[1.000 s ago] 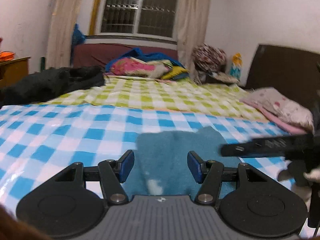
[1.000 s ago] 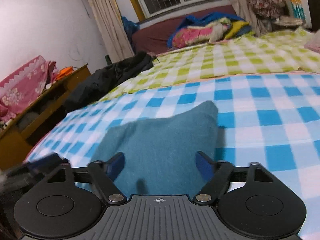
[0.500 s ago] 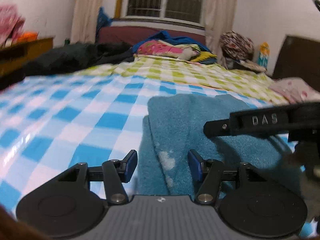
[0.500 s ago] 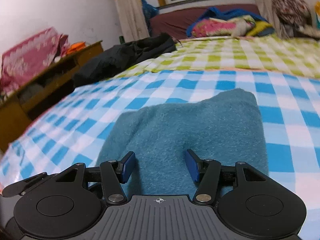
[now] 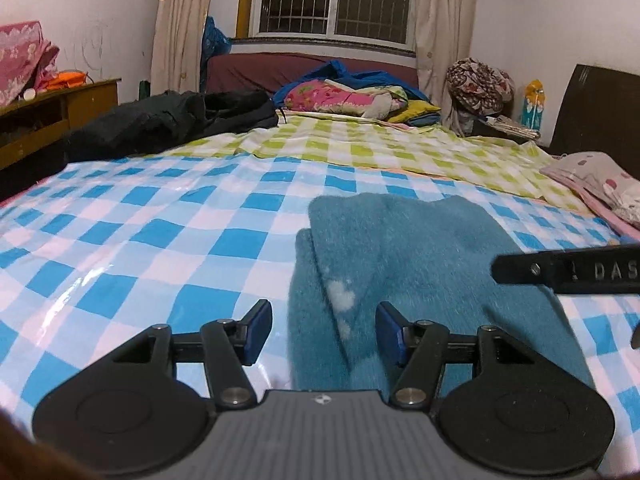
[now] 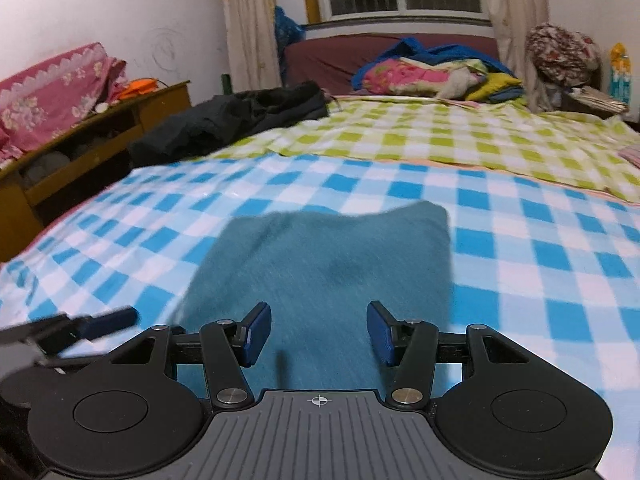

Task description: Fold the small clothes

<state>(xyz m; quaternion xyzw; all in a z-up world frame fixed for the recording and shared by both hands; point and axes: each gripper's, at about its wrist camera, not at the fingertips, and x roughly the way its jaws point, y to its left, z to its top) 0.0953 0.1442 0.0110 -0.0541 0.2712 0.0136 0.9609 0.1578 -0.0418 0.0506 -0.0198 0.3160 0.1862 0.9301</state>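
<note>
A small teal fleece garment (image 5: 412,248) lies folded flat on the blue-and-white checked sheet (image 5: 120,248), one layer over another along its left edge. My left gripper (image 5: 323,332) is open and empty over the garment's near left edge. My right gripper (image 6: 318,334) is open and empty over the garment (image 6: 328,264) near its front edge. One right gripper finger (image 5: 568,272) shows at the right in the left wrist view; the left gripper's finger (image 6: 100,322) shows at the left in the right wrist view.
A green checked sheet (image 5: 360,148) covers the far half of the bed. A black jacket (image 5: 168,120) lies at its left, a pile of bright bedding (image 5: 352,96) at the back, a pillow (image 5: 600,184) at the right, a wooden desk (image 6: 92,132) to the left.
Both grippers have pulled back and risen a little from the garment, which stays flat on the bed. Both remain open.
</note>
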